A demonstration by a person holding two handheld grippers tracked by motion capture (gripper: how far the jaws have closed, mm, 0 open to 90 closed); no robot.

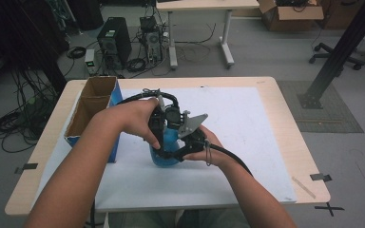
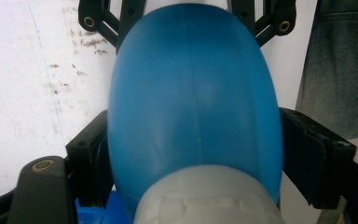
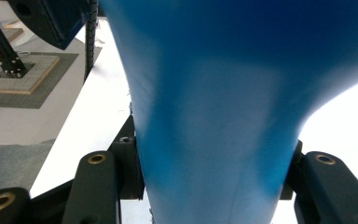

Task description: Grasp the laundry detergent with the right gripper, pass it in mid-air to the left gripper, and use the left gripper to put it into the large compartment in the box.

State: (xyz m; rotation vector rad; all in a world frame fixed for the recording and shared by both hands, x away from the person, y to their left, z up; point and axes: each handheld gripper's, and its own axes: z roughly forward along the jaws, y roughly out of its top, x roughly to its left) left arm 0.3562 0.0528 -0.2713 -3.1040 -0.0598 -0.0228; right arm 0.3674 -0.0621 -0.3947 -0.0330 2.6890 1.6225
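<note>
The blue rubber bulb is sitting squeezed between both claws at once, held just above the white mat near the middle of the table. The left gripper is clamping the fat rounded body, its black pads pressing in on either flank, with the pale collar of the bulb lying nearest its camera. The right gripper is pinching the narrower waist of the same bulb, jaws closed against both sides.

As a judgement, the pick-up is already done and the work is now in a two-handed stage, a handover or a pull at the pale collar; which one, I cannot tell. Setting the bulb down or stowing it is what is left, perhaps in the open cardboard box lying well off to the left claw's outer side.

The high view is giving the layout: both hands crowding together over the bulb, cables trailing, the box beside the left forearm. It is hiding the contact itself. The left gripper view is showing the pads biting the wide body and the stained mat beyond; the right gripper view is showing the grip on the neck and the mat's edge
</note>
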